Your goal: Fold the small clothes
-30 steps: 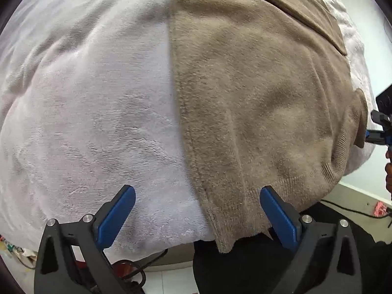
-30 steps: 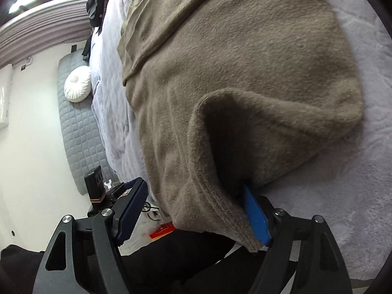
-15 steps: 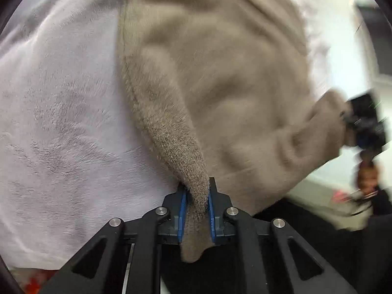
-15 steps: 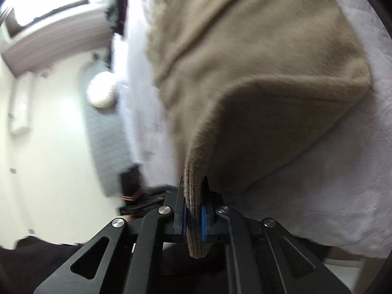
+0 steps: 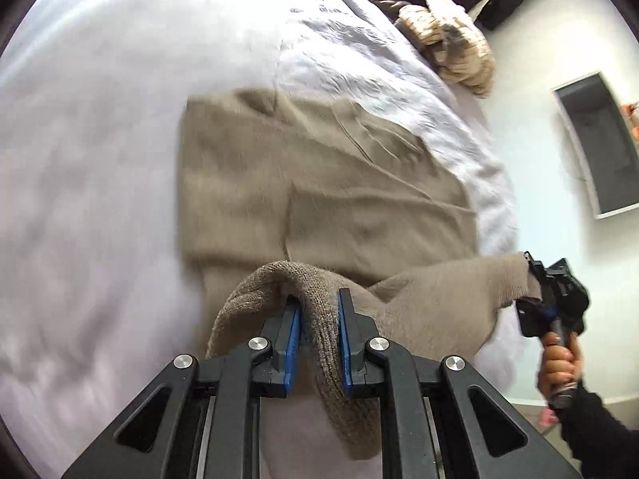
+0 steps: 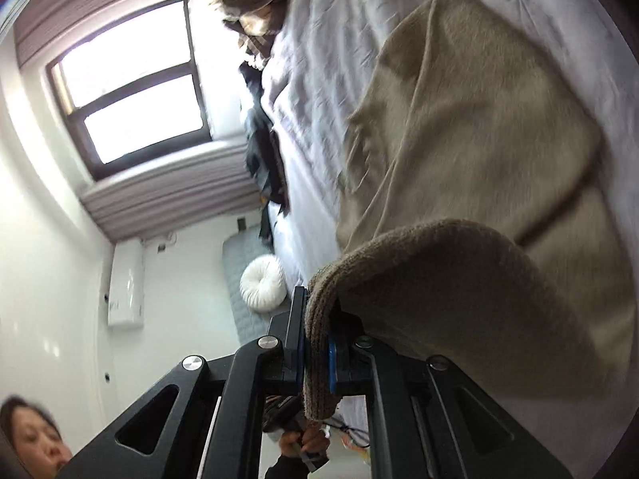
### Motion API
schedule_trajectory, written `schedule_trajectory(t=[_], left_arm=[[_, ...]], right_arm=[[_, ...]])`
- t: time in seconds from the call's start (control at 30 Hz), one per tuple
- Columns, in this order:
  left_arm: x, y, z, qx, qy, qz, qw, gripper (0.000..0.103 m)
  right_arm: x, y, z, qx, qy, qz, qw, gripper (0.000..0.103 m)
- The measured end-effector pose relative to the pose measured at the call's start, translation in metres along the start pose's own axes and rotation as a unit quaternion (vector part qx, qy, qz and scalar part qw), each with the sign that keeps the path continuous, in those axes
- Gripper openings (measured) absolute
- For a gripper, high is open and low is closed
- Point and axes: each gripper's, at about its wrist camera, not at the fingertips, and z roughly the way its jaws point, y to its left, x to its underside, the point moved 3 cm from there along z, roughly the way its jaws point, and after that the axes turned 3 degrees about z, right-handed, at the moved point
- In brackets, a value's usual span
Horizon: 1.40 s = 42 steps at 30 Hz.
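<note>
A tan knit sweater [image 5: 319, 183] lies on a white bed cover [image 5: 88, 199]. My left gripper [image 5: 318, 311] is shut on the sweater's ribbed hem at one bottom corner and holds it lifted above the bed. My right gripper [image 6: 315, 335] is shut on the other hem corner [image 6: 319, 359], also lifted; it shows in the left wrist view [image 5: 535, 291] at the right, with the hem stretched between the two. The rest of the sweater [image 6: 479, 139] lies flat farther up the bed.
A pile of beige and dark clothes [image 5: 447, 28] lies at the bed's far end. A window [image 6: 131, 84], a white round cushion [image 6: 263, 283] on a grey mat and a wall unit [image 6: 127, 283] are beyond the bed. The person's face [image 6: 32, 439] is at lower left.
Both grippers shut on the hem corners and lifted them up and back from the bed. The view now takes in the whole sweater and the room.
</note>
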Motion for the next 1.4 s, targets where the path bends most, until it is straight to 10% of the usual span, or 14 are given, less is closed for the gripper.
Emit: schedule_trajectory(t=[0.1, 0.23, 0.37, 0.43, 0.67, 0.87, 1.2, 1.4], left_arm=[[-0.019, 0.004, 0.018, -0.063, 0.008, 0.035, 0.9974, 0.017], [-0.026, -0.007, 0.033, -0.148, -0.021, 0.074, 0.9861, 0.101], [-0.025, -0.010, 0.023, -0.173, -0.047, 0.095, 0.9792, 0.102], [-0.024, -0.011, 0.023, -0.167, -0.041, 0.107, 0.9792, 0.102], [0.012, -0.011, 0.018, -0.198, 0.014, 0.226, 0.9537, 0.102], [0.017, -0.025, 0.045, -0.091, 0.061, 0.193, 0.9752, 0.102], [-0.082, -0.035, 0.061, -0.084, -0.076, 0.059, 0.9918, 0.102], [-0.105, -0.017, 0.023, -0.131, -0.110, 0.083, 0.9818, 0.102]], right_arm=[[-0.025, -0.011, 0.009, 0.027, -0.013, 0.018, 0.999, 0.009], [-0.044, -0.017, 0.019, 0.048, -0.022, 0.030, 0.998, 0.012], [-0.050, -0.007, 0.015, 0.085, -0.020, 0.017, 0.996, 0.027], [-0.049, 0.003, 0.012, 0.121, -0.020, -0.013, 0.992, 0.075], [-0.039, 0.042, 0.001, 0.266, 0.019, -0.174, 0.948, 0.076], [-0.022, 0.013, 0.015, 0.211, 0.071, -0.114, 0.968, 0.076], [-0.070, 0.033, 0.059, 0.115, -0.001, -0.070, 0.991, 0.077], [-0.082, 0.056, 0.037, 0.226, -0.016, -0.159, 0.961, 0.076]])
